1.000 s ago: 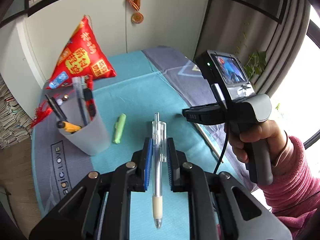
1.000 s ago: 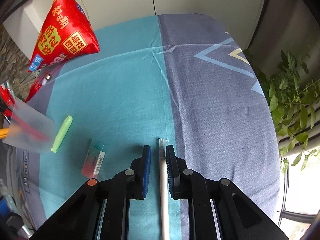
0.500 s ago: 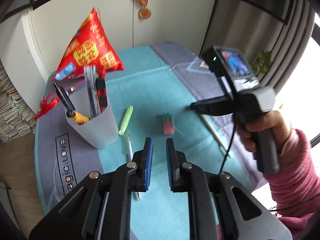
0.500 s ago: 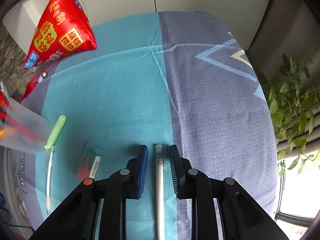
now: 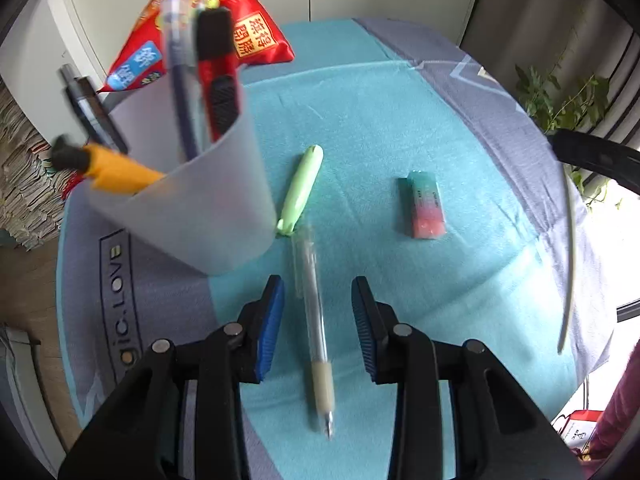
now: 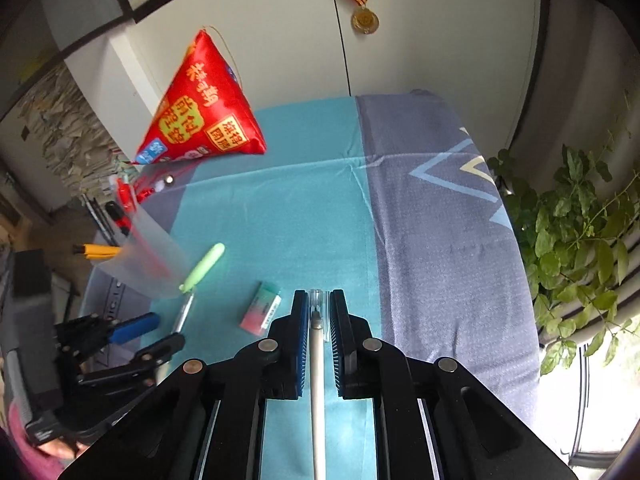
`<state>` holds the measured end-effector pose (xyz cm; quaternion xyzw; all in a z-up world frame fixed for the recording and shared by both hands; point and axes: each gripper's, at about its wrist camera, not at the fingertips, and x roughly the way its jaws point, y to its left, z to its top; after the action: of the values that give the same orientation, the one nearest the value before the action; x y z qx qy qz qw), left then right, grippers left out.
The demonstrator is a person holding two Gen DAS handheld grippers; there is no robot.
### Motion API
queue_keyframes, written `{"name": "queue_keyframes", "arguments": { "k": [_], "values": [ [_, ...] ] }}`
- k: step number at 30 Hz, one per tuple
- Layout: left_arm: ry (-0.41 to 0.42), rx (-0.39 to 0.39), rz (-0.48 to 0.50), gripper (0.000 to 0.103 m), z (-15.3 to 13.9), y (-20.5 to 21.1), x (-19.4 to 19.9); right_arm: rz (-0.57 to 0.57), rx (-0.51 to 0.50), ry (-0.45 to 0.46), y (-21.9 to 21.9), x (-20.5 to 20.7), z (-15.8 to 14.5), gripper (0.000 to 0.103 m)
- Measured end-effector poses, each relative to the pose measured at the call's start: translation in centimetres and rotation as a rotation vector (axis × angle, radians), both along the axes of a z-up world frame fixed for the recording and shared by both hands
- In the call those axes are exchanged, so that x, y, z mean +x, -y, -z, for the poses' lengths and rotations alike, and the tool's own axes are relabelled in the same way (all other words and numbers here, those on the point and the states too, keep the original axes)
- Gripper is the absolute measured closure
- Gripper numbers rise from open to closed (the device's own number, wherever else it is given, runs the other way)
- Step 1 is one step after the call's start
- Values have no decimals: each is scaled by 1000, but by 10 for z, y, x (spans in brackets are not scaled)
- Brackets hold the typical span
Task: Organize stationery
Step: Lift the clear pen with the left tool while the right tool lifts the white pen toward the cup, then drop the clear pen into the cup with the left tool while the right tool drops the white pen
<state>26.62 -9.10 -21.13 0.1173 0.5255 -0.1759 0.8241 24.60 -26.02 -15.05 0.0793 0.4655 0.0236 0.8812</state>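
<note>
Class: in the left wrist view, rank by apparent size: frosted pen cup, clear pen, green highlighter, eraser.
1. frosted pen cup
2. clear pen, though it lies nearest the camera
3. green highlighter
4. eraser

I am in a home: a cloth-covered table [image 6: 440,220], a medal [image 6: 365,21] hanging on white cupboard doors [image 6: 400,40], a leafy houseplant [image 6: 576,232] by the right-hand window

The right gripper [image 6: 319,312] clamps a white pen [image 6: 317,380] above the tablecloth [image 6: 440,220].
</note>
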Motion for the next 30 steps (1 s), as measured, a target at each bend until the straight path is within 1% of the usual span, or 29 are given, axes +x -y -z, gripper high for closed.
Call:
{"name": "queue_keyframes", "arguments": {
  "k": [3,4,5,6,7,9,12,16,21,23,25,30],
  "values": [
    [6,23,-26,72,7,6,13,-30,-5,21,-4,-9,-6,92],
    [11,14,-28,77,7,7,15,-37,-6,24,-6,-10,-7,92],
    [3,4,-24,86,7,8,17,-41,-7,27,-8,-11,-8,92],
    [-11,-10,-14,91,6,8,18,-43,-6,31,-7,-15,-9,92],
    [-21,-14,-10,91,6,8,18,-44,-5,35,-7,-16,-10,92],
    [-12,-23,-5,91,2,10,14,-42,-9,48,-7,-18,-12,92],
    [36,-60,7,91,-20,5,-1,-39,-4,69,-9,-21,-17,92],
    [133,-115,19,91,-61,-8,-22,-44,-7,111,-12,-26,-30,92],
    [254,-202,-12,91,-110,-33,-39,-68,-13,179,-23,-32,-50,92],
    [310,-221,-29,91,-124,-39,-37,-85,-17,197,-30,-31,-56,92],
    [361,-218,-58,91,-136,-46,-34,-102,-18,208,-38,-29,-61,92],
    [430,-276,-142,91,-156,-62,-4,-127,-15,219,-53,-30,-66,92]
  ]
}}
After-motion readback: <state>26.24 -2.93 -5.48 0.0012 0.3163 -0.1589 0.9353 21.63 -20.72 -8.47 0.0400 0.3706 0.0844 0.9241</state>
